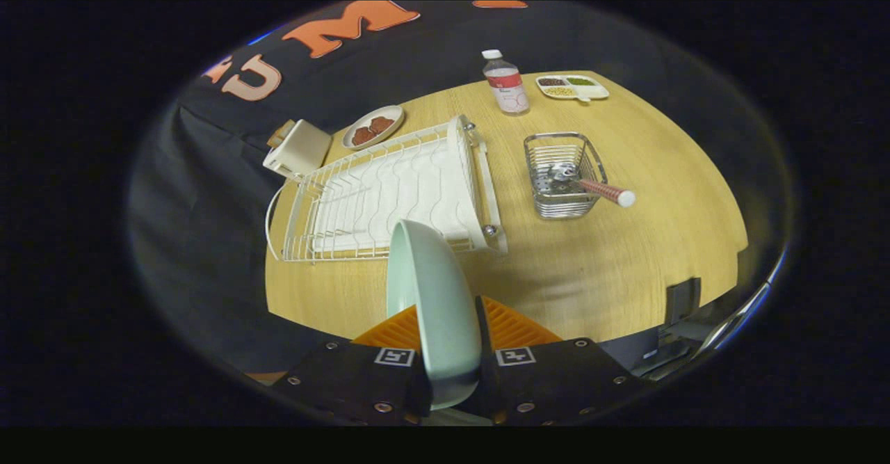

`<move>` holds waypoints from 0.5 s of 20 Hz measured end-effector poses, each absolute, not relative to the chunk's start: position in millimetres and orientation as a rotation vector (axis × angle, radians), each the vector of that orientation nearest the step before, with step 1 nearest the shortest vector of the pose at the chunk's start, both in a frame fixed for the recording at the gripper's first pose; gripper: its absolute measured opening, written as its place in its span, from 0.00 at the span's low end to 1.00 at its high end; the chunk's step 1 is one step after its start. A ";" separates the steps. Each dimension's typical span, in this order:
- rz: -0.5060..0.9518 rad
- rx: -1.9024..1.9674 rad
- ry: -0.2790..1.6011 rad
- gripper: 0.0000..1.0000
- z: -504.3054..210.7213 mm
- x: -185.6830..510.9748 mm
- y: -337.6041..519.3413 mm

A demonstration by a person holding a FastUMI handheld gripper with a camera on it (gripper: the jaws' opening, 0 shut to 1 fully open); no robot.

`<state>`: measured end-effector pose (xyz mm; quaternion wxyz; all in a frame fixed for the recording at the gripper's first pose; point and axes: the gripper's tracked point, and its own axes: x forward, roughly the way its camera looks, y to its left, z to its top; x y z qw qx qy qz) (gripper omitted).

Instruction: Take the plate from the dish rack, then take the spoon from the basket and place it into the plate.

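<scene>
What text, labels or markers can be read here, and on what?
Bottle: red and white label, print too small to read.
Gripper, shut on the plate: a square black-and-white marker on each finger base, patterns and not words.
Plate, rack, basket, spoon, white box, snack tray: no text seen.

The pale green ceramic plate (431,297), clamped on edge between the gripper (448,325) fingers, hid part of the white wire dish rack (375,196), and its lower rim was cut off.
</scene>
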<state>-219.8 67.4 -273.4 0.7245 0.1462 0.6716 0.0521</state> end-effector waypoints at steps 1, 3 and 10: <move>0.123 0.352 1.480 0.28 -279.2 -223.0 69.1; 0.131 0.393 1.482 0.28 -290.7 -231.1 71.0; 0.192 0.515 1.462 0.28 -321.2 -247.6 90.1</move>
